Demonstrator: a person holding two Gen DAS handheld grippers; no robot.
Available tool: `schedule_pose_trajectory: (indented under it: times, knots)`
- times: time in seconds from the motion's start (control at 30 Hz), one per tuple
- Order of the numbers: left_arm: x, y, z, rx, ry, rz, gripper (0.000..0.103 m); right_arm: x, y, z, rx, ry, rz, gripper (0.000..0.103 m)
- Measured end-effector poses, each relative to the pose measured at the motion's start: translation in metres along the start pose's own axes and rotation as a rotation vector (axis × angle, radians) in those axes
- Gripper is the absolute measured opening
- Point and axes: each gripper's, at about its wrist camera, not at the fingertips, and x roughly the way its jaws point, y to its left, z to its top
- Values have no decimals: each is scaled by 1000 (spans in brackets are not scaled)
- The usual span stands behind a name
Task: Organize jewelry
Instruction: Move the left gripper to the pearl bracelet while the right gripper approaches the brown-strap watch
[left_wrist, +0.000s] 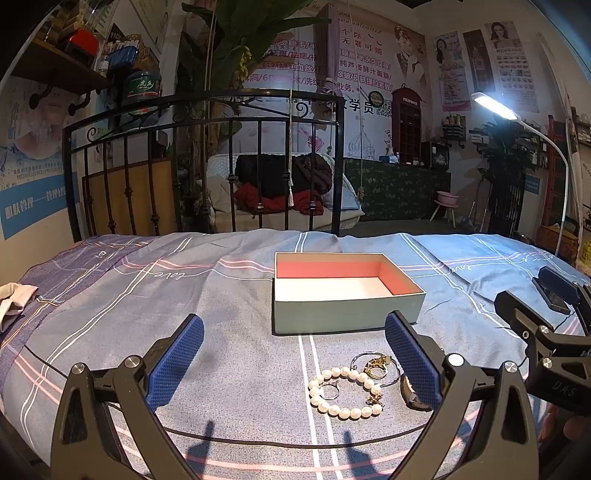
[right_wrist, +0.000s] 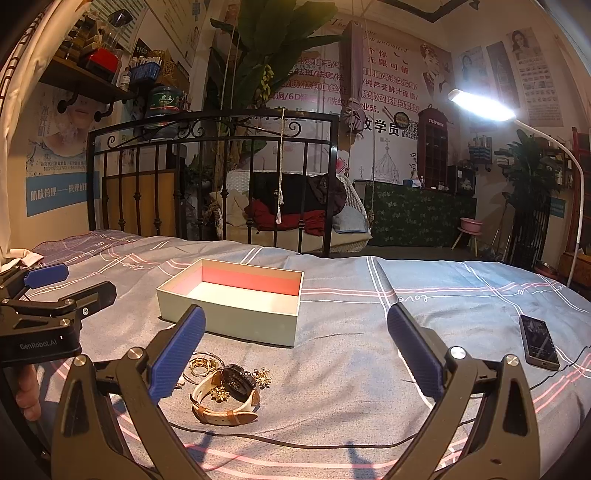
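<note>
An open pale-green box (left_wrist: 343, 310) with pink inner walls and a white floor sits empty on the bed; the right wrist view shows the same box (right_wrist: 236, 317). In front of it lies a jewelry pile: a pearl bracelet (left_wrist: 345, 393), a small silver ring (left_wrist: 329, 392), a gold piece (left_wrist: 376, 363), a watch (right_wrist: 231, 395) with a tan strap, and gold floral brooches (right_wrist: 263, 376). My left gripper (left_wrist: 293, 365) is open above the bed, the pile near its right finger. My right gripper (right_wrist: 295, 354) is open too, the watch by its left finger.
A blue-grey plaid bedsheet (left_wrist: 184, 295) covers the bed, with a black iron bed frame (left_wrist: 207, 110) behind. A phone (right_wrist: 539, 341) lies at the right on the sheet. A black cable (right_wrist: 332, 443) crosses the near sheet. A lit lamp (right_wrist: 480, 105) stands at the right.
</note>
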Motion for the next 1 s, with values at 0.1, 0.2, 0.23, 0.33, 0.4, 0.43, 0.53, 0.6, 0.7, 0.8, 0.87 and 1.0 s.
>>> schedule_pose_trajectory:
  times: [0.1, 0.2, 0.23, 0.33, 0.4, 0.43, 0.53, 0.6, 0.7, 0.8, 0.87, 1.0]
  knots:
    - [0, 1, 0, 1, 1, -1, 97, 0, 0, 0, -1, 0, 1, 97]
    - [1, 1, 1, 1, 4, -2, 97, 0, 0, 0, 0, 0, 1, 97]
    - [1, 1, 1, 0, 5, -3, 97, 0, 0, 0, -1, 1, 0, 97]
    - [1, 1, 1, 0, 4, -4, 97, 1, 0, 0, 0, -2, 1, 97]
    - [2, 2, 2, 0, 9, -7, 97, 1, 1, -1, -2, 1, 1, 97]
    - [3, 2, 1, -1, 12, -8, 97, 1, 1, 0, -3, 2, 3, 97]
    - [8, 3, 1, 10, 54, 8, 97, 4, 1, 1, -8, 30, 12, 97]
    - [20, 4, 0, 27, 152, 27, 97, 12, 2, 2, -14, 90, 31, 97]
    - [34, 15, -4, 10, 277, 28, 96, 26, 3, 2, -15, 193, 63, 97]
    - [43, 26, -11, -10, 375, 1, 89, 37, 5, -3, -17, 265, 88, 96]
    - [46, 26, -17, 2, 419, -22, 84, 45, 7, -8, -28, 299, 96, 85]
    - [62, 18, -24, 30, 491, -71, 72, 62, 5, -17, -9, 372, 120, 76]
